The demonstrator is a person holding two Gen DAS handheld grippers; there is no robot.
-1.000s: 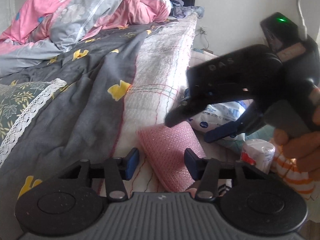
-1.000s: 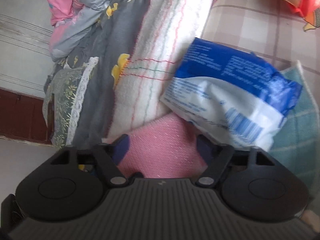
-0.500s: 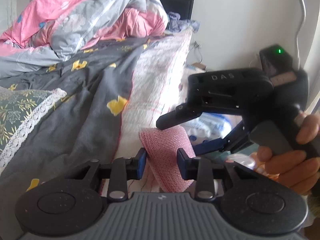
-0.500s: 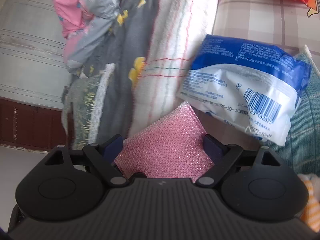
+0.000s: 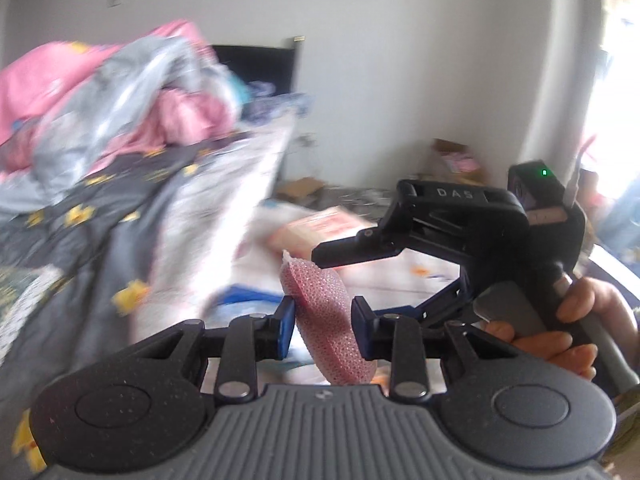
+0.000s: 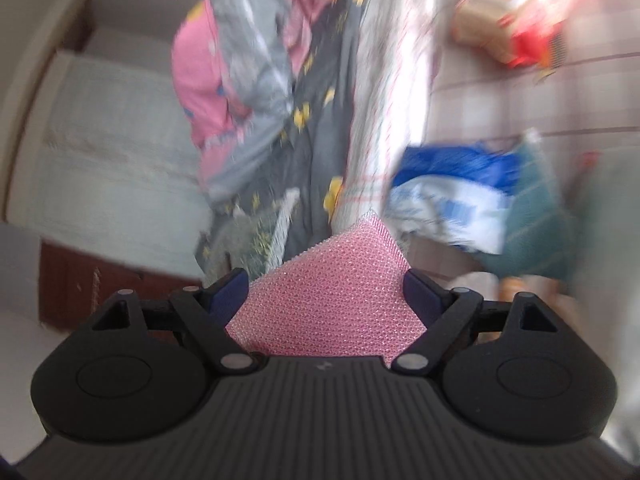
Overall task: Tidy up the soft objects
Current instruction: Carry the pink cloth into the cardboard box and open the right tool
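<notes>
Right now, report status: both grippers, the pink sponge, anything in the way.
Left gripper has just closed across the pink sponge. Right gripper wide, sponge between its fingers; grip unclear. Nothing in the way.

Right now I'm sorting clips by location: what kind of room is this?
Most likely a bedroom in a home. A rumpled pink and grey quilt is heaped on a bed with a grey sheet printed with yellow shapes, beside a plain white wall.

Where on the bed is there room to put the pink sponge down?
The checked sheet looks bare between the blue-and-white packet and the red-and-yellow bag. It is crowded on the other side, where the pink-and-grey quilt is heaped. Everything is blurry.
</notes>
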